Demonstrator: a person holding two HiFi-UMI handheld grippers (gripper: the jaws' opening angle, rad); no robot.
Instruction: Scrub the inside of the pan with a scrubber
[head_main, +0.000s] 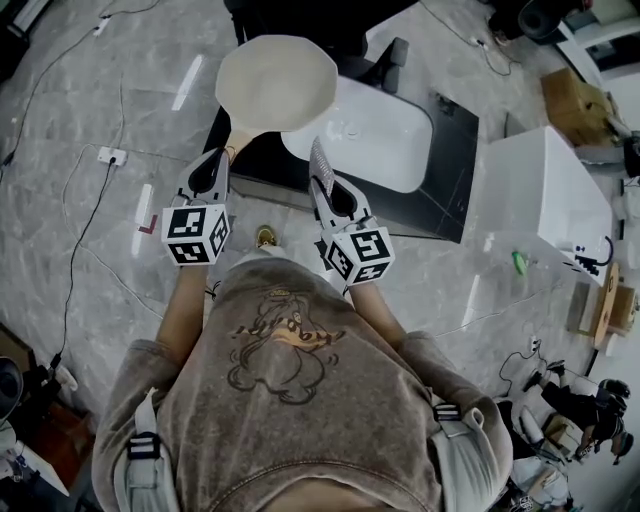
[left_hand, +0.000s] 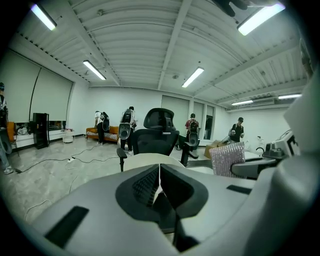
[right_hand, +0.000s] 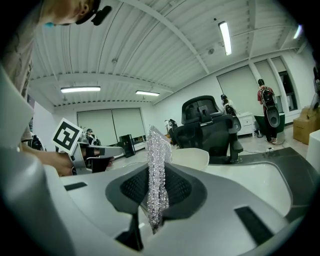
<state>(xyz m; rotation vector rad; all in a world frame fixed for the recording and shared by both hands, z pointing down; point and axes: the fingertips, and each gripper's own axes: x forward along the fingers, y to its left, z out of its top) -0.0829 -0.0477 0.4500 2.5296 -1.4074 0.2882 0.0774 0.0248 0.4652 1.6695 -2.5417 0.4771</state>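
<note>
Head view: left gripper (head_main: 221, 157) clamps shut, seemingly on the handle of the pan (head_main: 277, 82); right gripper (head_main: 325, 190) pinches a silvery scrubber (head_main: 319, 158).

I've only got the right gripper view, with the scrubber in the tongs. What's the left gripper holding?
Observer: The left gripper has its tongs shut on the handle of a cream pan, which is held with its inside facing up.
Operator: Is the scrubber touching the pan?
Observer: No. In the head view the scrubber, clamped in the right gripper, stands to the right of the handle with a gap between it and the pan's rim.
Operator: What's under the pan?
Observer: In the head view the pan overlaps the left end of a white basin.
</note>
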